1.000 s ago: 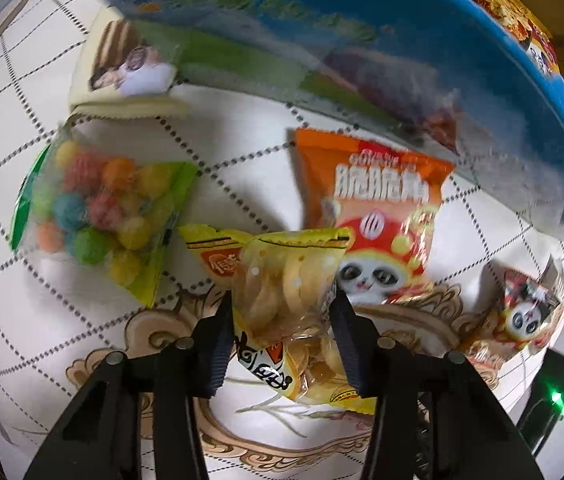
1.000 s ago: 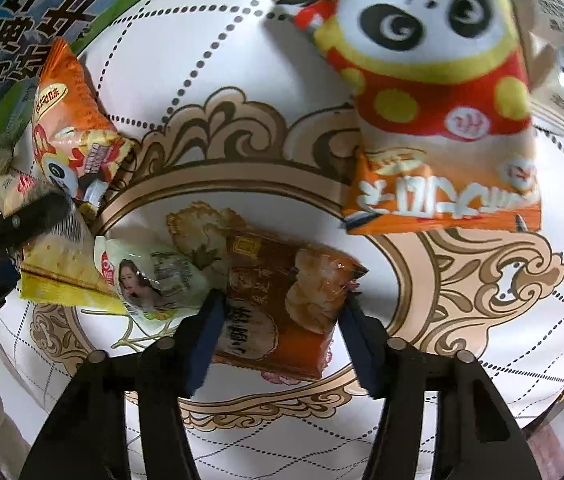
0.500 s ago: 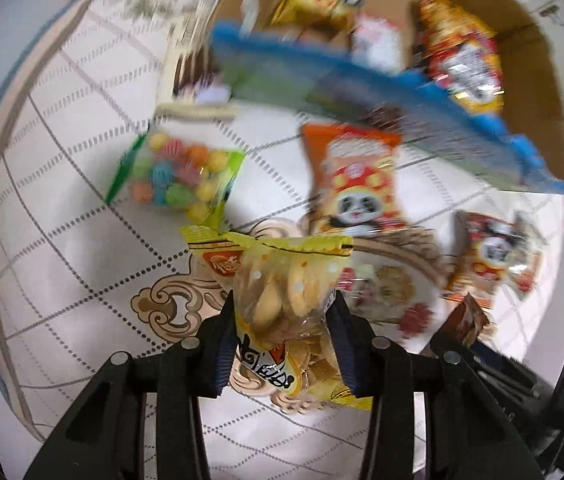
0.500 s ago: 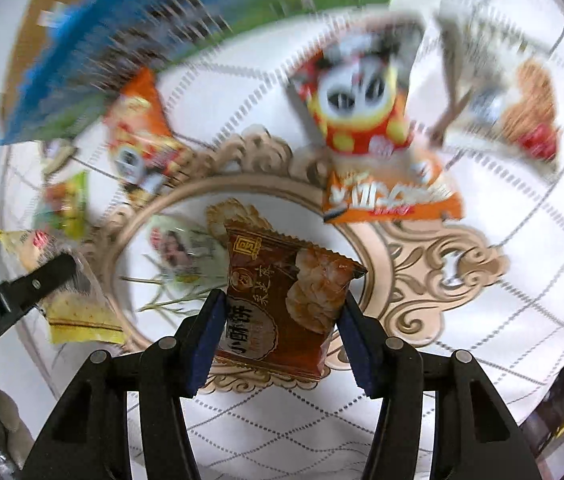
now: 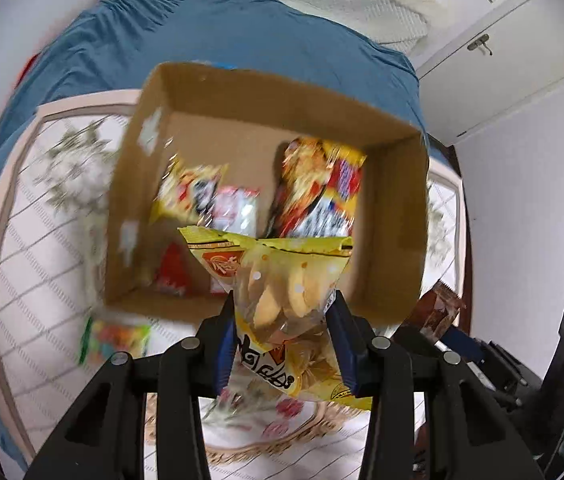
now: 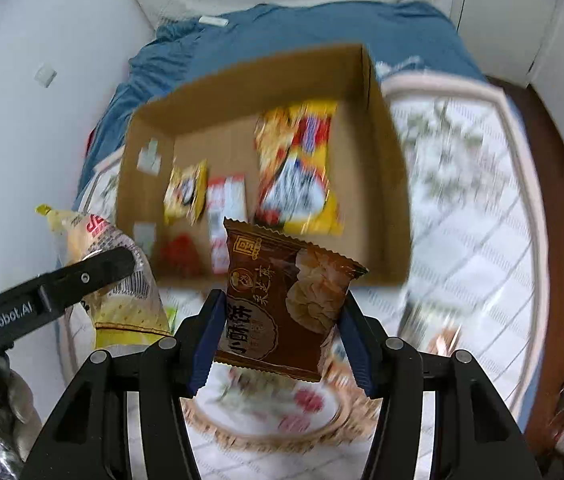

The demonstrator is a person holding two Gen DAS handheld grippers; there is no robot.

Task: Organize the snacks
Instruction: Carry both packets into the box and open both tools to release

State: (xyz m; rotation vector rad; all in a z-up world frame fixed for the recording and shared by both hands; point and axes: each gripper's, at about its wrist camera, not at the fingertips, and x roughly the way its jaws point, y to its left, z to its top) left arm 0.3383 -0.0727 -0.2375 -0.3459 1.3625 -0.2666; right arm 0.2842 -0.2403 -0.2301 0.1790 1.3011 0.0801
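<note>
My left gripper (image 5: 282,320) is shut on a yellow bag of biscuits (image 5: 282,276), held high above the table. The right gripper (image 6: 280,320) is shut on a brown pastry packet (image 6: 285,300), also lifted. Ahead and below both lies an open cardboard box (image 5: 393,216) (image 6: 385,160) with several snack packs in it, among them a large yellow and red bag (image 5: 317,192) (image 6: 297,164). In the right wrist view the left gripper's finger (image 6: 94,270) and its yellow bag (image 6: 122,280) show at the left. The brown packet (image 5: 437,312) shows at the right of the left wrist view.
The box rests on a white patterned table (image 5: 42,264) (image 6: 473,208) with a pink rim. A bag of coloured candies (image 5: 116,338) lies on the table near the box's front wall. A blue cloth (image 5: 242,40) (image 6: 301,28) lies behind the table, and white walls flank it.
Both grippers have risen well above the table with their packets still held. The view has swung from the loose snacks on the table to the open box.
</note>
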